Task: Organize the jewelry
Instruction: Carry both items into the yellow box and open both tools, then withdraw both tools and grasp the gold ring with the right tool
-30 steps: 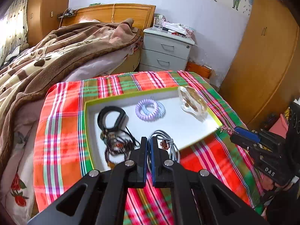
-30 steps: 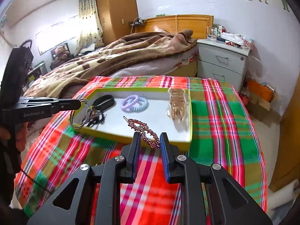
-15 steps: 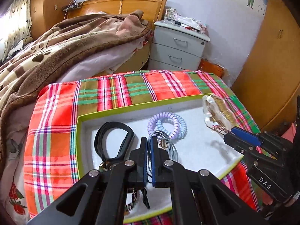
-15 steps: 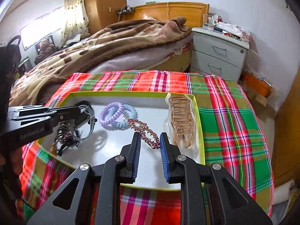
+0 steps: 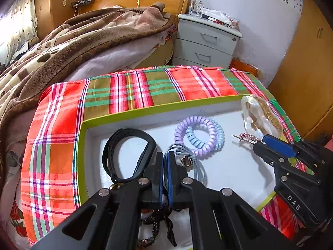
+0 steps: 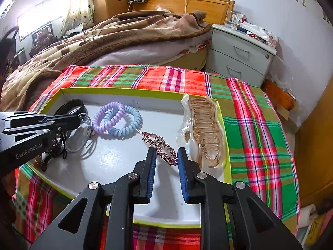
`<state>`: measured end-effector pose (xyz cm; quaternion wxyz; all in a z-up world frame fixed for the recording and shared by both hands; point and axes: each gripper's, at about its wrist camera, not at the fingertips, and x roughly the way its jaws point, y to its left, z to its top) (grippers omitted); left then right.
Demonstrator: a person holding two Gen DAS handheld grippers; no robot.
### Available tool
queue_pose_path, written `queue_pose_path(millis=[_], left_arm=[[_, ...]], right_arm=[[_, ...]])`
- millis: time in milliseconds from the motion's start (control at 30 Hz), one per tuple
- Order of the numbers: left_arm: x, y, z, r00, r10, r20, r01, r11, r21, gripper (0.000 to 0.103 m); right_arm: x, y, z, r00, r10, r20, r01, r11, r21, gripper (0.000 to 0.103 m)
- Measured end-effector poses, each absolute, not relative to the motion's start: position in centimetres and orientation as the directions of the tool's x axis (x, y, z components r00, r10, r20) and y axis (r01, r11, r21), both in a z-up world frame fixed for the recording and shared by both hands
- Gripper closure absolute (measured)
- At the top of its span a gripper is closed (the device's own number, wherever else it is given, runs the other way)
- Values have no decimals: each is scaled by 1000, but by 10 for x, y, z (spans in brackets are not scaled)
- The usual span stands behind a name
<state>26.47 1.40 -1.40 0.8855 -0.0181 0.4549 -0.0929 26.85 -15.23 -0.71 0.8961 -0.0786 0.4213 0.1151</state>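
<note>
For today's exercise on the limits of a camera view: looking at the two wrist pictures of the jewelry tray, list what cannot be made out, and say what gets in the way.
- Dark beaded jewelry: left wrist view, mostly behind the left gripper; its type is unclear.
- Grey hair tie: where the pads pinch it is hidden.
- Rhinestone hair clip: right wrist view, its near end is hidden between the right gripper fingers.
- Nightstand clutter: too small to identify.
- Tray front rim: behind the gripper body.
</note>
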Motion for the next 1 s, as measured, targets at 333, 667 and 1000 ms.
queue_pose_path(millis=[333,667,1000], left_arm=[[267,13,-19,556,-180,-812,146,982,-118,91],[260,10,-10,571,-177,-802,152,982,-109,77],[234,17,10,607,-178,-775,146,983,-112,68]], right_arm=[[273,-154,-11,593,157,-789,-271,963,-12,81],[267,-157,-2,608,192,-771,-270,963,27,78],[243,-165,16,644,228,-730,-249,965,82,74]])
